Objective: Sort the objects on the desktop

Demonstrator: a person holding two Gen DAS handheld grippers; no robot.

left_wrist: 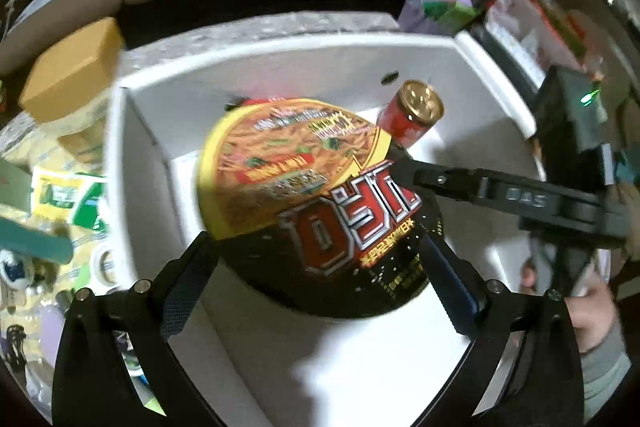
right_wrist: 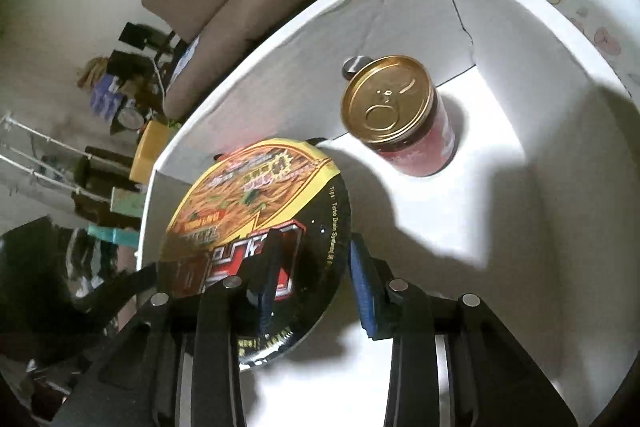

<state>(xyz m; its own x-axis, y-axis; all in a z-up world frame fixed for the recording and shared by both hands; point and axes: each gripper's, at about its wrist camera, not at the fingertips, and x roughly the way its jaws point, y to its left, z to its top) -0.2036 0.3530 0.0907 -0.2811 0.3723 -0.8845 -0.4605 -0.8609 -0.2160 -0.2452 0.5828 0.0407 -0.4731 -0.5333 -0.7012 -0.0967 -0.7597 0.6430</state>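
I have the noodle bowl (left_wrist: 304,203) between both sets of tongs, tilted over the white box (left_wrist: 280,63). My left tongs (left_wrist: 320,287) straddle its dark body wide, pads at either side; whether they press it I cannot tell. My right tongs (right_wrist: 316,287) pinch the lid's rim from the right, which I judge steadies it. The red can (right_wrist: 404,123) stands upright at the far right, so I aim for the near-left floor.

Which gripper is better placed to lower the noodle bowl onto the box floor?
Probably the left. The left gripper has a finger on each side of the tilted bowl, so it can carry it. The right gripper only straddles the rim, near the can in the box.
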